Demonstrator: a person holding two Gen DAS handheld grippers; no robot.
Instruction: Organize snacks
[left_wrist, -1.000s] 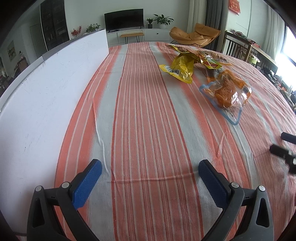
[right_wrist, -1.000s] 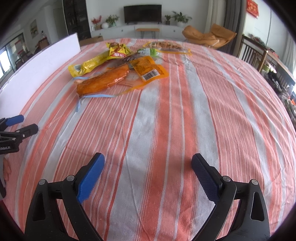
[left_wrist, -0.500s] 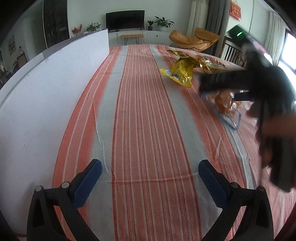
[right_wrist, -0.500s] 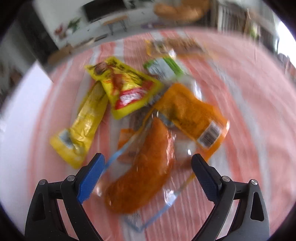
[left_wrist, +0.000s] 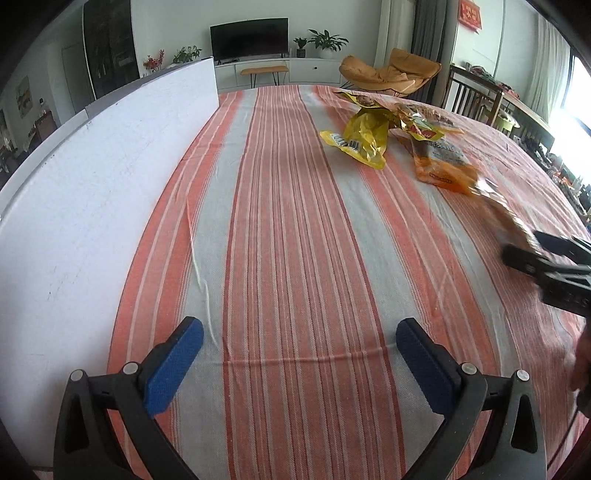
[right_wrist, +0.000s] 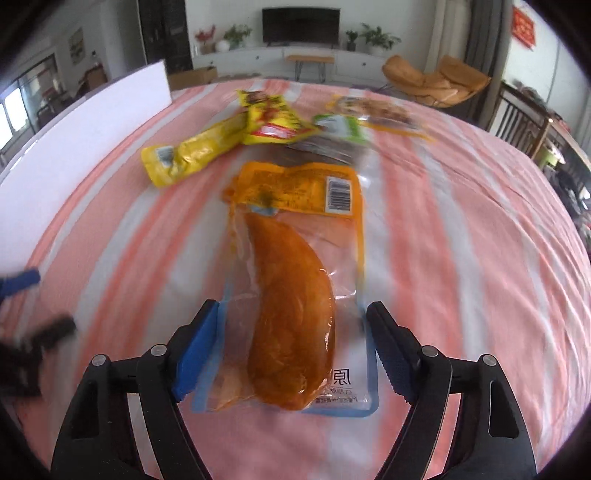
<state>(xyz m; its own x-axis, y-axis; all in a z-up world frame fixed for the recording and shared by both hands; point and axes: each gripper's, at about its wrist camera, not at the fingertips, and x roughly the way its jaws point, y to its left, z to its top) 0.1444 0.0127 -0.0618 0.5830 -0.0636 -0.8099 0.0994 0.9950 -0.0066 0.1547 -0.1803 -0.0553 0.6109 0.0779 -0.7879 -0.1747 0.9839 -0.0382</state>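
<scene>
Right claw (right_wrist: 291, 347) is clamped across the clear chicken pouch (right_wrist: 291, 295), blue pads pressing both crinkly plastic edges, the glossy orange curved fillet bulging between them. The pouch lies lengthwise on the striped cloth of the worktop (right_wrist: 461, 221), its orange printed header and barcode at the far end. Half a second ago this claw was spread wide above the heap; now it has closed in and the pouch sits apart from the pile, nearer the camera. Beyond it, the long yellow packet (right_wrist: 184, 157), the yellow-and-red bag (right_wrist: 273, 118) and a green-labelled pack (right_wrist: 338, 127) lie bunched together (edges smeared by motion blur).

Left claw (left_wrist: 299, 354) is spread wide and empty, hovering low over bare woven stripes, unchanged from before. Its camera alone shows the white board (left_wrist: 92, 192) running along the worktop's left edge at full length, and the right tool as a dark blur at the far right, pouch streaked. The right view catches the left claw only as a blue-black smear at its left edge.
</scene>
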